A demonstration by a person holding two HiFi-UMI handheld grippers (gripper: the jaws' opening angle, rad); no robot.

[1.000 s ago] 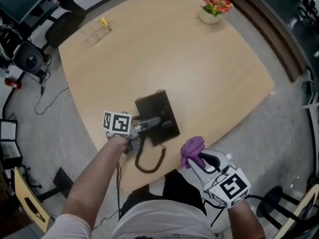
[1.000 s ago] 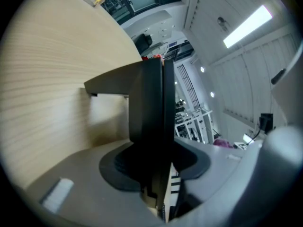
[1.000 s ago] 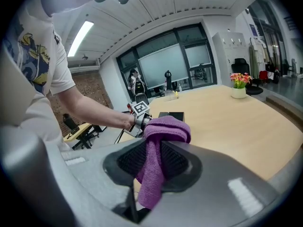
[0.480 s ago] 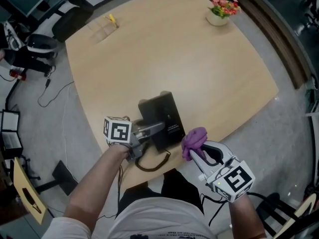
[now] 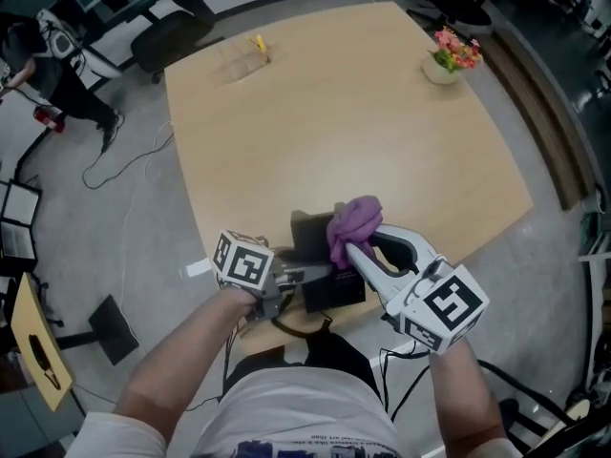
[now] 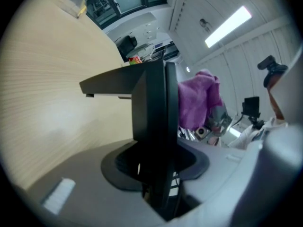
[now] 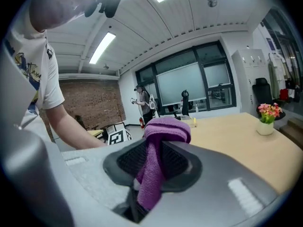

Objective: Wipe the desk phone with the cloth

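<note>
The black desk phone (image 5: 311, 234) lies at the near edge of the wooden table (image 5: 334, 113). My left gripper (image 5: 307, 277) is shut on the phone's near left edge; in the left gripper view the phone (image 6: 151, 103) fills the gap between the jaws as a dark upright slab. My right gripper (image 5: 349, 248) is shut on a purple cloth (image 5: 354, 221), whose bunched end sits over the phone's near right part. Whether the cloth touches the phone I cannot tell. In the right gripper view the cloth (image 7: 165, 129) hangs pinched between the jaws. The cloth (image 6: 196, 103) also shows behind the phone.
The phone's coiled cord (image 5: 296, 327) hangs off the table's near edge. A flower pot (image 5: 449, 60) stands at the far right corner, a clear container with a yellow item (image 5: 253, 51) at the far left. An office chair (image 5: 177, 27) and a person (image 5: 48, 46) are beyond.
My right gripper has carried the cloth up and to the left, from beside the table edge to over the phone. The left gripper has kept its hold on the phone.
</note>
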